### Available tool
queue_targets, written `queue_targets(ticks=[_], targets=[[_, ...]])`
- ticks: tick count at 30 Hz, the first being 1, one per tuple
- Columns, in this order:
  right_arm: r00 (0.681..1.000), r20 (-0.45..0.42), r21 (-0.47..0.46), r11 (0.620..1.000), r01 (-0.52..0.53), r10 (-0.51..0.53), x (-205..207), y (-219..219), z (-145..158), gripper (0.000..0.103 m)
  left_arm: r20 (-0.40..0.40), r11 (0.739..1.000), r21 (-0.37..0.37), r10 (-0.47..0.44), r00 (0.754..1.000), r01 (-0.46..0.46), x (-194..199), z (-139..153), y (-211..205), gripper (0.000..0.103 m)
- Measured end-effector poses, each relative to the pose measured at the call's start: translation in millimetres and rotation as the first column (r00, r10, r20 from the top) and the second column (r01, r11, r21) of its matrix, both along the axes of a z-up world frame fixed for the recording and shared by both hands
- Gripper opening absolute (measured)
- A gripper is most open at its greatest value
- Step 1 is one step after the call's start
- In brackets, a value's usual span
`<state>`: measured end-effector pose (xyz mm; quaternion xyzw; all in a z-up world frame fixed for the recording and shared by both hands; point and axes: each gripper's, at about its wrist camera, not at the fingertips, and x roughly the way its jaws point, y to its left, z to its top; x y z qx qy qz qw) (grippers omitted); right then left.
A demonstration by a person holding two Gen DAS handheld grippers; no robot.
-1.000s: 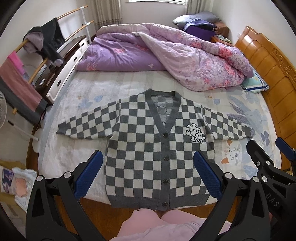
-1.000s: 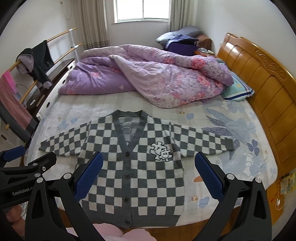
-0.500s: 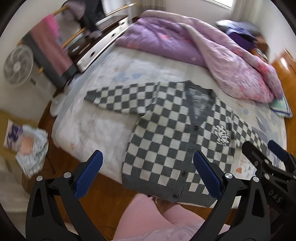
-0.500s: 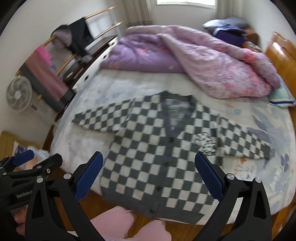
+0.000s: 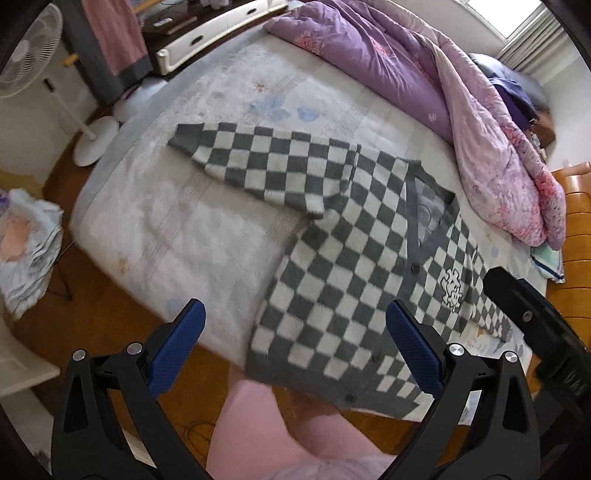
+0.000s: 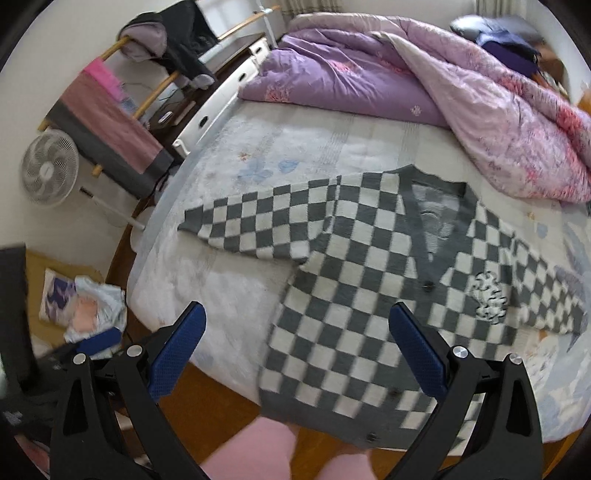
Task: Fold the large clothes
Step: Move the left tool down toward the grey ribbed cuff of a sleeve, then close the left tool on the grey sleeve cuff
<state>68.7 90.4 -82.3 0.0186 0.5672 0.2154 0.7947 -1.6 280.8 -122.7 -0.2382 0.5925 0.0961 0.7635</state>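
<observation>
checkered cardigan [image 5: 354, 266] flat on bed [image 5: 207, 229], left gripper [image 5: 295, 347] and right gripper [image 6: 295, 347] wide, empty

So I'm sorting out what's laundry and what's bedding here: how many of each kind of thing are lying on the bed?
Checked cardigan: 1
Purple quilt: 1
Striped pillow by the headboard: 1
Dark pillows or bundles at the far corner: about 2, too blurred to be sure
Total: about 5, all on the mattress
</observation>
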Motion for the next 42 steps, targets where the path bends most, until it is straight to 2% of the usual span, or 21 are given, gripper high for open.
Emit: queue_targets(ticks=[2,3,5,6,9,14,17,20,21,22,24,27,29,32,35,36,38,40,42], targets=[[0.999,-0.022,0.012,0.999,0.041,-0.041,13,18,-9,0.091,0.018,0.999,-0.033,-0.001,1.0,0.002,13,-17,23,0.098],[0.998,-0.039,0.025,0.998,0.058,-0.057,22,32,-15,0.086,0.031,0.998,-0.063,0.009,0.999,-0.007,20,-28,43,0.098],[0.997,-0.05,0.027,0.998,0.056,-0.054,33,54,-23,0.08,0.023,0.996,-0.087,0.039,0.999,-0.036,35,-47,72,0.098],[0.997,-0.059,0.016,0.999,0.049,-0.048,38,65,-29,0.074,0.01,0.994,-0.096,0.059,0.998,-0.058,45,-59,90,0.098],[0.996,-0.085,-0.02,0.999,0.03,-0.032,55,94,-50,0.059,-0.038,0.988,-0.09,0.119,0.992,-0.122,74,-95,135,0.098],[0.986,-0.147,-0.048,0.996,0.071,-0.078,83,117,-90,0.042,-0.089,0.975,-0.07,0.205,0.975,-0.212,117,-153,201,0.098],[0.981,-0.163,-0.083,0.992,0.096,-0.108,97,123,-111,0.039,-0.122,0.968,-0.031,0.245,0.962,-0.251,141,-187,234,0.098],[0.973,-0.178,-0.124,0.984,0.127,-0.148,110,121,-129,0.039,-0.164,0.967,-0.033,0.244,0.956,-0.253,162,-223,256,0.097],[0.97,-0.186,-0.129,0.982,0.137,-0.159,113,120,-135,0.039,-0.171,0.967,-0.024,0.245,0.954,-0.253,166,-232,259,0.094],[0.967,-0.191,-0.134,0.981,0.143,-0.167,115,119,-137,0.039,-0.185,0.967,0.0,0.25,0.95,-0.255,172,-246,267,0.078],[0.963,-0.194,-0.149,0.976,0.158,-0.185,119,116,-144,0.039,-0.228,0.966,0.027,0.258,0.939,-0.259,183,-273,280,0.052],[0.957,-0.2,-0.168,0.969,0.18,-0.212,120,110,-152,0.039,-0.258,0.957,0.018,0.283,0.924,-0.289,190,-305,296,0.049],[0.953,-0.205,-0.172,0.967,0.187,-0.221,121,107,-156,0.039,-0.283,0.95,0.017,0.302,0.91,-0.311,192,-319,304,0.042],[0.955,-0.196,-0.212,0.961,0.18,-0.222,117,102,-163,0.039,-0.218,0.92,-0.029,0.376,0.9,-0.391,186,-327,318,0.025],[0.955,-0.193,-0.234,0.956,0.177,-0.224,117,95,-171,0.039,-0.184,0.907,-0.026,0.408,0.894,-0.42,178,-318,323,0.013],[0.955,-0.191,-0.237,0.955,0.179,-0.226,118,92,-175,0.038,-0.16,0.908,-0.008,0.413,0.897,-0.419,175,-309,323,0.009],[0.955,-0.19,-0.238,0.954,0.181,-0.229,123,87,-182,0.034,-0.115,0.917,0.044,0.398,0.91,-0.396,173,-290,321,0.009],[0.952,-0.194,-0.226,0.955,0.191,-0.236,131,80,-191,0.032,-0.052,0.931,0.14,0.346,0.937,-0.336,177,-257,310,0.009],[0.946,-0.214,-0.2,0.959,0.201,-0.243,141,74,-202,0.027,0.002,0.927,0.223,0.308,0.951,-0.301,181,-223,293,0.009]])
